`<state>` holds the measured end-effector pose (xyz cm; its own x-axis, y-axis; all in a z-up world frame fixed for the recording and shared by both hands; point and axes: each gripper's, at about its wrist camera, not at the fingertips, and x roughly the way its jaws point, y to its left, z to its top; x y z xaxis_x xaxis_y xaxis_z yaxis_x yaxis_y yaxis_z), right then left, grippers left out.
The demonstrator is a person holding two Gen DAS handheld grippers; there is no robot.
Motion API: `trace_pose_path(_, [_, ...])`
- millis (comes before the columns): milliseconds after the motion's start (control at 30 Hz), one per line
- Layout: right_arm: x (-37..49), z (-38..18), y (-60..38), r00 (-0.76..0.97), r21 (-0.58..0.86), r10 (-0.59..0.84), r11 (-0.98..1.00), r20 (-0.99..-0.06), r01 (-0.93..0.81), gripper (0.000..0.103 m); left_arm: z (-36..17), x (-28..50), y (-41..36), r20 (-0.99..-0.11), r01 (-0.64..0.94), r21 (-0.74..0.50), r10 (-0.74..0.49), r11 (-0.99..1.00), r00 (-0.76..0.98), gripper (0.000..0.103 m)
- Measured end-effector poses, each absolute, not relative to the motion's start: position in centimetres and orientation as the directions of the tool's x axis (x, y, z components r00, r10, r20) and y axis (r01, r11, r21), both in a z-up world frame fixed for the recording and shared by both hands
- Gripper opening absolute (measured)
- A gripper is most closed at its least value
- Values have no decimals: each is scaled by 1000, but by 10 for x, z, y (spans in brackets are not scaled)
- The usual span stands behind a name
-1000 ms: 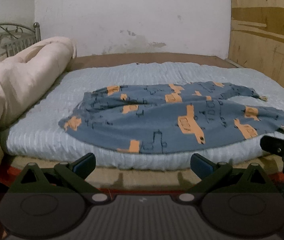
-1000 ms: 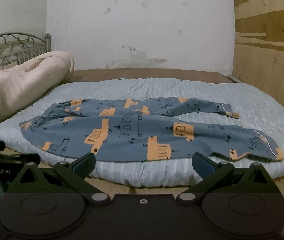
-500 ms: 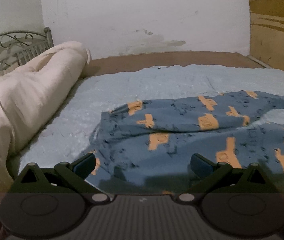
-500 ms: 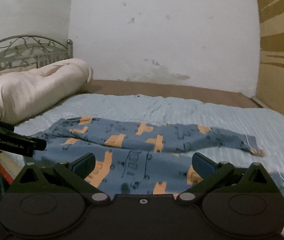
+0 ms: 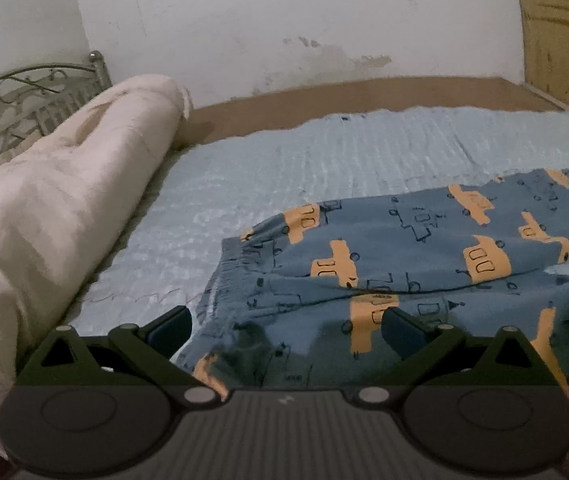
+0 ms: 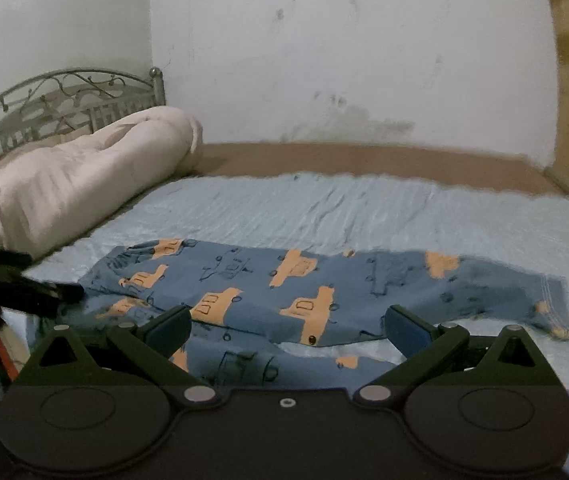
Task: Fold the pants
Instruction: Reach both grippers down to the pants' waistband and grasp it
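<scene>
partly hidden pants (image 5: 404,248) behind left gripper (image 5: 286,326)

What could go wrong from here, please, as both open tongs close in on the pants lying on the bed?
The left tongs are open over the waistband end of the pants; shutting too deep could also pinch the blue bedsheet.

The pants lie near the bed's front edge, so a pull toward the person might drag them off.

The right tongs sit above two overlapping legs and might catch only one layer.

Both wrist cameras looked low across the bed (image 5: 324,152) toward the back wall (image 6: 324,60); left sat close over the pants (image 5: 404,248); both shared them.
</scene>
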<state>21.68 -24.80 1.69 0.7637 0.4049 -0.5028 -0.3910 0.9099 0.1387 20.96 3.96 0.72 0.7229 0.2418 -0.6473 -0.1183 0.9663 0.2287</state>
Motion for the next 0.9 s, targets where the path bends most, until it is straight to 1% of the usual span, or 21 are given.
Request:
trace_pose_path(67, [236, 16, -250, 747, 147, 435, 895, -503, -422, 102, 5, 222, 42, -650, -112, 249, 252, 962, 716, 103])
trace_pose_path(133, [256, 16, -246, 731, 106, 448, 880, -515, -464, 102, 2, 235, 45, -651, -116, 266, 268, 957, 710, 103])
trace_pose_path(200, [277, 15, -243, 699, 86, 462, 861, -545, -502, 102, 1, 249, 50, -653, -104, 277, 266, 955, 709, 103])
trace_pose_path(300, [312, 11, -243, 624, 124, 494, 833, -606, -539, 102, -1, 269, 58, -645, -58, 307, 253, 950, 722, 103])
trace_pose_path(433, [350, 7, -241, 602, 94, 478, 826, -640, -556, 102, -3, 300, 75, -617, -20, 340, 239, 940, 750, 103])
trace_pose_path(567, [391, -6, -234, 560, 45, 460, 798, -689, -601, 102, -9, 335, 97, -622, 64, 305, 148, 950, 769, 103])
trace_pose_path(667, [418, -16, -226, 553, -10, 419, 791, -720, -612, 102, -16, 363, 112, -636, 94, 281, 113, 955, 764, 103])
trace_pose_path(733, [435, -22, -220, 539, -29, 417, 771, -732, -637, 102, -22, 382, 121, -652, 110, 279, 104, 954, 751, 103])
trace_pose_path(800, [451, -29, -217, 512, -28, 432, 743, -743, -668, 102, -30, 402, 129, -688, 139, 251, 75, 958, 722, 103])
trace_pose_path(900, [473, -38, -210, 450, 0, 456, 702, -768, -712, 102, -41, 427, 145, -741, 196, 161, -13, 967, 671, 102])
